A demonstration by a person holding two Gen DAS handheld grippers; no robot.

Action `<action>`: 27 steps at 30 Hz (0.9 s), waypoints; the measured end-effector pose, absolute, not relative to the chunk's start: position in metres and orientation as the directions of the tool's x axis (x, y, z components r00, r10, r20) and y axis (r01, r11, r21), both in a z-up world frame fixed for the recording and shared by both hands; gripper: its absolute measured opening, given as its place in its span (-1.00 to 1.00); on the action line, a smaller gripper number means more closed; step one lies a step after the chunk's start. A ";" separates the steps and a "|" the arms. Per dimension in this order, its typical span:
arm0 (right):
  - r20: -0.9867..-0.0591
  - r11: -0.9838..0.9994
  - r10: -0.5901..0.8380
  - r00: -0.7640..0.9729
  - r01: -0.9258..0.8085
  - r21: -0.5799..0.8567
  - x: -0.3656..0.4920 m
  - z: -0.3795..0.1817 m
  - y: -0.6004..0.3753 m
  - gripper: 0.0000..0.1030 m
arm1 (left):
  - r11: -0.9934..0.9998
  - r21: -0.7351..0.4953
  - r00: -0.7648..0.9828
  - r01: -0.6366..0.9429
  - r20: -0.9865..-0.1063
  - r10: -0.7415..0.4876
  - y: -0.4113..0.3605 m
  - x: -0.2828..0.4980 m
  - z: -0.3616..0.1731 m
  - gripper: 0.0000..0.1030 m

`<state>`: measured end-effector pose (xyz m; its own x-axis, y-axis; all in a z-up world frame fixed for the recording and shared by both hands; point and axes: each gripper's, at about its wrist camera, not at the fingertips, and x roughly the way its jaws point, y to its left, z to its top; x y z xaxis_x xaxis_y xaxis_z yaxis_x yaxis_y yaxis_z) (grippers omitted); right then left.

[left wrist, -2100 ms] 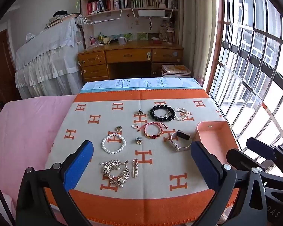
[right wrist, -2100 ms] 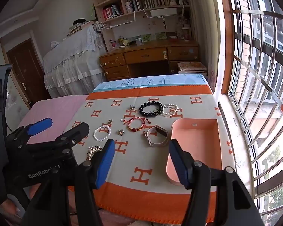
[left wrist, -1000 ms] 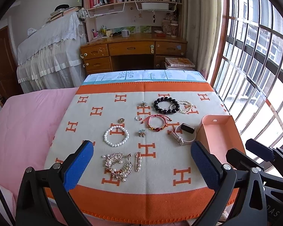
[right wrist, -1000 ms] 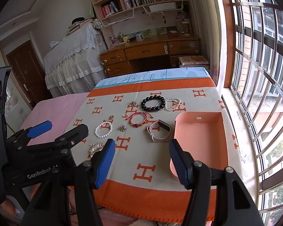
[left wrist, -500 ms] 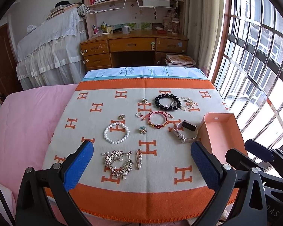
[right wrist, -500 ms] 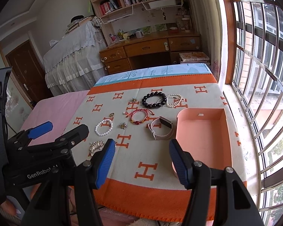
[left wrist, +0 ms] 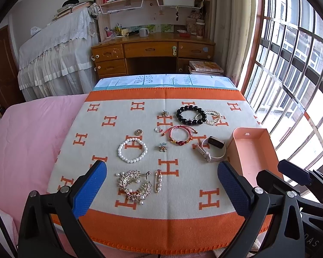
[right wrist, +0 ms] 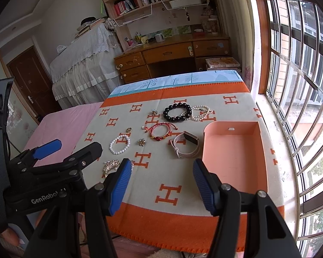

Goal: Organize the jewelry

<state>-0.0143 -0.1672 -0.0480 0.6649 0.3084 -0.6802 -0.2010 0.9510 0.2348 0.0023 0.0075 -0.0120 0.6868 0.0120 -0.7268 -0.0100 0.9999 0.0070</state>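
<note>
- Your left claw (left wrist: 161, 190) hangs released over the near edge of the blanket (left wrist: 109, 150), blue ribbed pads wide apart and nothing between them.
- Your right claw (right wrist: 162, 186) is likewise spread and empty, low over the near orange border, with the pink box (right wrist: 234, 150) just ahead to its right.
- The relation that matters: the box lies at the right edge of the blanket, its long axis running near to far, open side up. Every piece of jewelry lies to its left, so each one has to travel rightward.
- Nearest your left claw are the rhinestone hair clip (left wrist: 134, 185), spiky and glittering, and just right of it the slim pearl pin (left wrist: 158, 180), long axis near to far.
- Farther on sits the white pearl bracelet (left wrist: 132, 150), a round ring of smooth beads, with a small flower brooch (left wrist: 162, 147) to its right.
- The watch (right wrist: 186, 145) lies just left of the box, pale soft strap curled in a loop, dark rectangular face up. Your right claw is the nearer one, so I judge it the easy first pick.
- Beyond it, the red cord bracelet (left wrist: 179, 135), thin braided string with a few beads, lies flat and will be hard to pinch.
- Left of that sit a tiny ring (left wrist: 158, 129) and a small round gold charm (left wrist: 138, 132).
- Farthest are the black bead bracelet (left wrist: 190, 115), glossy and chunky, touching the thin pearl strands (left wrist: 212, 117) on its right, with another small brooch (left wrist: 165, 113) to the left.
</note>
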 end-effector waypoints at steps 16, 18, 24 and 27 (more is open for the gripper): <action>-0.689 0.943 0.332 0.644 -0.221 0.248 -0.017 -0.058 -0.152 0.17 | 1.000 -0.011 0.669 -0.004 -0.743 -0.006 0.006 0.007 -0.019 0.89; -0.692 0.941 0.338 0.638 -0.220 0.257 -0.015 -0.058 -0.155 0.17 | 1.000 -0.015 0.664 -0.004 -0.748 -0.009 0.006 0.009 -0.020 0.88; -0.689 0.928 0.373 0.621 -0.235 0.290 -0.013 -0.057 -0.159 0.16 | 1.000 -0.020 0.655 0.002 -0.756 -0.016 0.005 0.014 -0.022 0.88; -0.690 0.922 0.386 0.612 -0.241 0.302 -0.009 -0.055 -0.162 0.15 | 1.000 -0.021 0.648 0.009 -0.761 -0.022 0.003 0.018 -0.024 0.88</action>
